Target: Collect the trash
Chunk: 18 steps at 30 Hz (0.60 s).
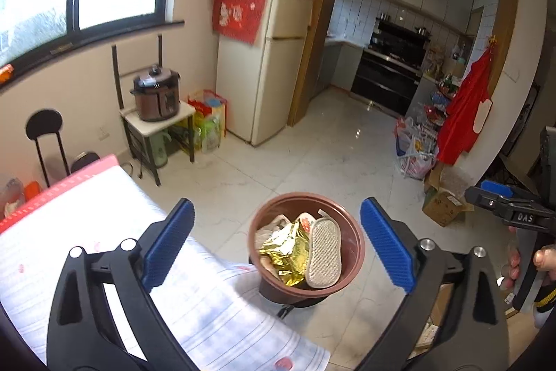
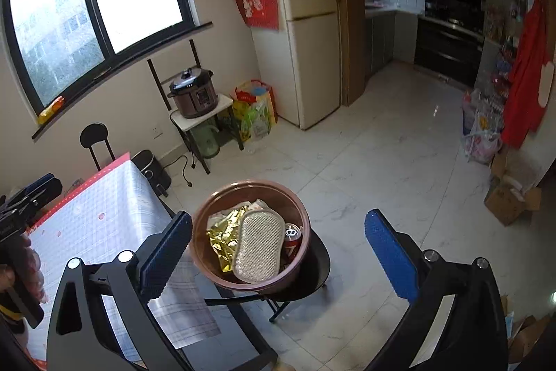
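Observation:
A brown round bin [image 1: 351,252] [image 2: 299,211] stands on a black stool [image 2: 318,270] beside the table. Inside it lie a grey scrub sponge [image 1: 325,252] [image 2: 257,249], crumpled gold foil [image 1: 290,254] [image 2: 224,237], pale wrappers and a red drinks can [image 2: 293,239]. My left gripper [image 1: 278,246] hovers above the bin, open, nothing between its blue pads. My right gripper [image 2: 278,256] also hangs over the bin, open and empty. Each gripper shows at the edge of the other's view, held by a hand.
A table with a white checked cloth and red edge [image 1: 87,218] [image 2: 104,214] is at the left. A pressure cooker [image 2: 193,91] sits on a small stand by the wall, a cream fridge [image 2: 305,33] behind. Bags and cardboard boxes [image 2: 510,197] line the right wall.

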{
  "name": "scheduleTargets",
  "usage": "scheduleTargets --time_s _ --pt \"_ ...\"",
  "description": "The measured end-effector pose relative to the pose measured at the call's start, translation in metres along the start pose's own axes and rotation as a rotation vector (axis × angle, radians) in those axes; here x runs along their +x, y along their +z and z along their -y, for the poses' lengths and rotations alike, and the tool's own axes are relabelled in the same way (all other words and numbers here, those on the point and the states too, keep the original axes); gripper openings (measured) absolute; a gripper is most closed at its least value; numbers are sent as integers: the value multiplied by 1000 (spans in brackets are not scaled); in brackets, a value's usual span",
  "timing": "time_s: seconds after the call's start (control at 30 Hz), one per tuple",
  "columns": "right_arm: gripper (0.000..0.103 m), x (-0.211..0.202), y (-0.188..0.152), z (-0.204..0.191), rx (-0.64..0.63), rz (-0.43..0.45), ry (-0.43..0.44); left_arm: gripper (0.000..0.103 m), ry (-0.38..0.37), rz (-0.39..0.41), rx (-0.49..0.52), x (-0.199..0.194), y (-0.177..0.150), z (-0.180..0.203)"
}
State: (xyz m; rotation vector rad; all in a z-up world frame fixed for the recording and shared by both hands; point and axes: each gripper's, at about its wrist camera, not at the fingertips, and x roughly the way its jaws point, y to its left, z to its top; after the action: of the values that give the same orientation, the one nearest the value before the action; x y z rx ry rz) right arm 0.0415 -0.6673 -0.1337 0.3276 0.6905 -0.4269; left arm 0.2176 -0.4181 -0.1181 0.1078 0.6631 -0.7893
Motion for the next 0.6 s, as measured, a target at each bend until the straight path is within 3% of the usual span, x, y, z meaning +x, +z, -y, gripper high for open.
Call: scheduleTargets --time_s 0.33,0.47,0.6 --pt "98 -86 -3 -81 -53 100 -14 97 56 117 87 -126 2 -12" --pt "98 -115 -8 -109 -71 131 -30 97 94 149 114 -163 -2 -14" --pt "98 -139 -15 -130 -82 162 -44 97 80 163 108 -191 -8 -17"
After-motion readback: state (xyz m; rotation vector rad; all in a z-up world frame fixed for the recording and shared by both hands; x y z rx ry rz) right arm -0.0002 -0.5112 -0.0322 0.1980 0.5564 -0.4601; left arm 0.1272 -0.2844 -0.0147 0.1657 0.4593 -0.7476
